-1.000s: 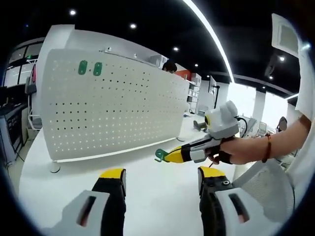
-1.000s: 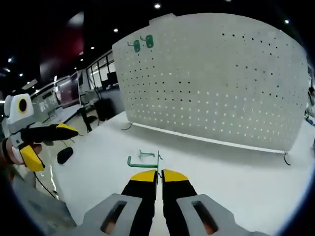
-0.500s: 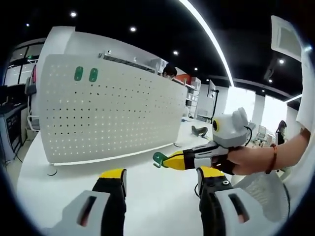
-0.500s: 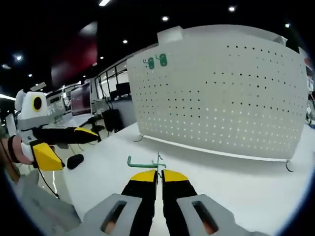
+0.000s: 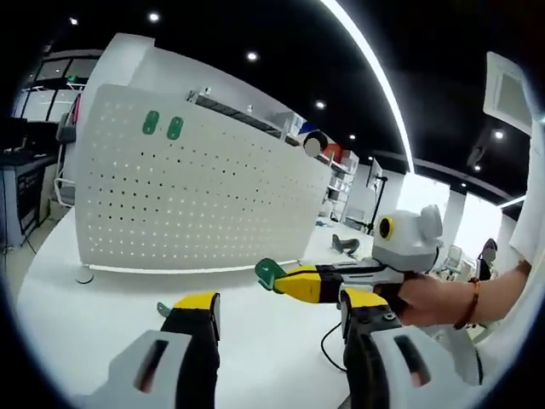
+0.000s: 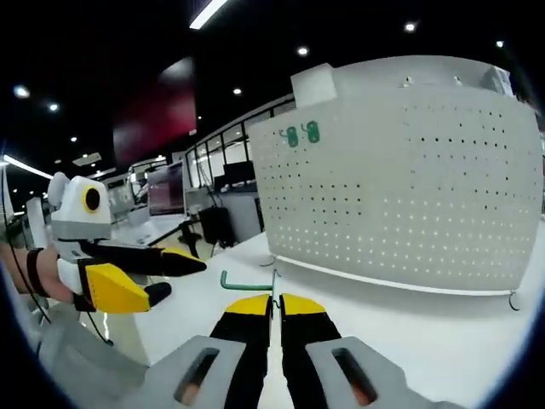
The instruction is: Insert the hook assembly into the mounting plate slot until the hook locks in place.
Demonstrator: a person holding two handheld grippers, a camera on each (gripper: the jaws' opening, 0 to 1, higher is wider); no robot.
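A white pegboard panel (image 5: 196,200) (image 6: 409,187) stands upright on the white table (image 5: 102,315). Two green pieces (image 5: 162,125) (image 6: 302,134) are fixed near its upper corner. My right gripper (image 6: 277,300) is shut on a green wire hook (image 6: 245,281), which sticks out leftward past the jaw tips. In the left gripper view that gripper (image 5: 294,281) reaches in from the right with the green hook (image 5: 270,273) at its tip, short of the panel. My left gripper (image 5: 281,308) is open with nothing in it, and it appears at the left (image 6: 180,279) in the right gripper view.
A small green piece (image 5: 163,308) lies on the table by my left jaw. A black cable (image 5: 328,351) runs across the table near the right jaw. A person's hand (image 5: 434,298) holds the right gripper. Desks and monitors (image 6: 162,192) stand behind.
Both cameras have tilted and shifted. The right gripper, still shut on the hook, has drifted lower and slightly left in the left gripper view. The left gripper stays open.
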